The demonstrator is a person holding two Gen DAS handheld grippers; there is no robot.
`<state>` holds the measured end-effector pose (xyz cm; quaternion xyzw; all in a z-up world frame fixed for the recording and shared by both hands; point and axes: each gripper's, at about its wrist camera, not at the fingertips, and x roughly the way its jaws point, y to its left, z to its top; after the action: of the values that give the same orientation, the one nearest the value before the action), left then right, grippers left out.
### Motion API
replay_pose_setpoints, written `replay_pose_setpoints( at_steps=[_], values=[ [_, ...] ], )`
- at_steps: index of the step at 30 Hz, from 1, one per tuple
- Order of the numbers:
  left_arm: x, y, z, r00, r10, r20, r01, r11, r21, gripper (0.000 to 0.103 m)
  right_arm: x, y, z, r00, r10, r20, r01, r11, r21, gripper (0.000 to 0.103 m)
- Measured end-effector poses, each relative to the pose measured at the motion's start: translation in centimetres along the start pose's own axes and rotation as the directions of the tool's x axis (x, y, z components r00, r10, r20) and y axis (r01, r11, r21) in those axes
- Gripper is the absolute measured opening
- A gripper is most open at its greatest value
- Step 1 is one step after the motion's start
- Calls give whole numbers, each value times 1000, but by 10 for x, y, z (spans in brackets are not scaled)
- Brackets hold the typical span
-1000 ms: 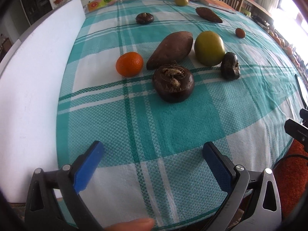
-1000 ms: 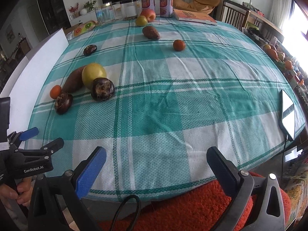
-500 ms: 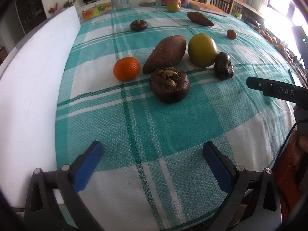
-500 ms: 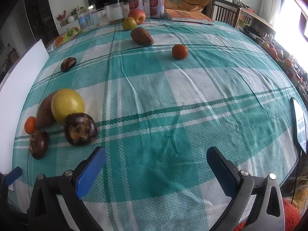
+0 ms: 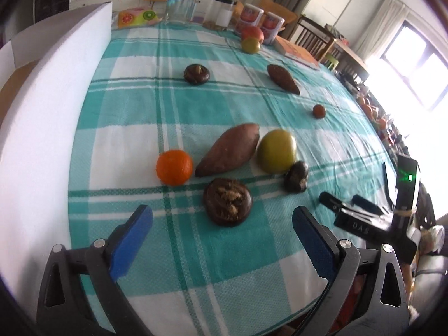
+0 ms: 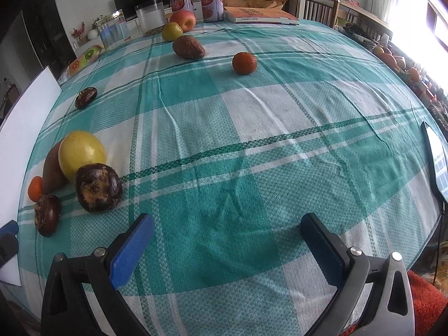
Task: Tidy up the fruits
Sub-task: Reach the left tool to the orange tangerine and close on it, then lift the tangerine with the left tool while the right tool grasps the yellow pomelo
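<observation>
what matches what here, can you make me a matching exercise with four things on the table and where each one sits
Things:
1. sweet potato
2. book
3. red apple
4. phone

Places:
A. at the cloth's right edge
B. far end, right of the two cans
C. between an orange and a yellow-green fruit
D. behind a small green apple

Pairs: 1-C, 2-B, 3-D, 4-A

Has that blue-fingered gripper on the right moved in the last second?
Yes. The right gripper has come forward over the teal checked tablecloth, toward the round dark brown water chestnut that lay far off before.
</observation>
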<state>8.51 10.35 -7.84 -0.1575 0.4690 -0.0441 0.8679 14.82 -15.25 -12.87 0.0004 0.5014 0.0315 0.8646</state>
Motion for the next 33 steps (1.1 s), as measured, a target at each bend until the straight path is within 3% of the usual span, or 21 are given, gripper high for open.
replay_pose_setpoints(
  at_steps=[3,4,5,9,10,13,15,16,17,19,21,23,24,26,28,30,33],
  values=[
    [7,4,21,997,75,24,-75,997,-1,91,0,0,0,1000,10,3,-10,1000,8,103],
    [13,7,26,994,106,9,-106,994,0,72,0,-1,0,1000,13,5,-13,1000,10,103],
    [20,12,30,992,127,-17,-127,992,-9,58,0,-1,0,1000,15,5,-15,1000,12,103],
    [38,28,32,989,117,-89,-122,991,-48,61,-2,-3,-1,1000,21,8,-21,1000,17,103],
    [40,30,31,989,119,-91,-123,991,-43,66,-2,-4,-1,1000,23,9,-23,1000,18,103],
    [41,33,31,989,126,-73,-129,991,-40,67,-3,-5,-1,1000,27,11,-27,999,22,103],
    [40,36,31,991,118,-61,-121,992,-44,51,-5,-8,-1,998,56,22,-57,998,40,103],
    [42,37,32,991,113,-66,-116,992,-41,37,-8,-11,-1,996,80,34,-81,995,54,103],
    [43,37,32,992,103,-70,-106,993,-42,34,-11,-14,-1,993,103,51,-107,992,68,103],
    [40,34,29,992,107,-60,-109,994,-27,34,-23,-16,-2,977,188,100,-196,978,72,103],
    [32,32,23,995,85,-48,-86,996,-23,33,-38,-9,-4,929,344,136,-348,938,6,103],
    [21,28,15,997,72,-35,-72,997,-8,33,-50,14,-10,872,477,109,-464,877,-120,103],
    [17,26,10,997,74,-34,-74,997,10,33,-53,30,-14,866,494,83,-474,862,-181,103],
    [15,21,0,994,99,-43,-96,994,59,34,-54,56,-22,871,490,35,-464,844,-268,101],
    [17,18,-8,991,125,-49,-119,988,101,36,-51,71,-26,871,492,0,-470,833,-292,93],
    [20,19,-14,990,132,-52,-126,986,110,36,-45,74,-27,871,490,-19,-476,835,-276,89],
    [20,24,-16,992,112,-49,-107,990,90,37,-40,59,-20,888,460,1,-451,871,-196,89]
  ],
)
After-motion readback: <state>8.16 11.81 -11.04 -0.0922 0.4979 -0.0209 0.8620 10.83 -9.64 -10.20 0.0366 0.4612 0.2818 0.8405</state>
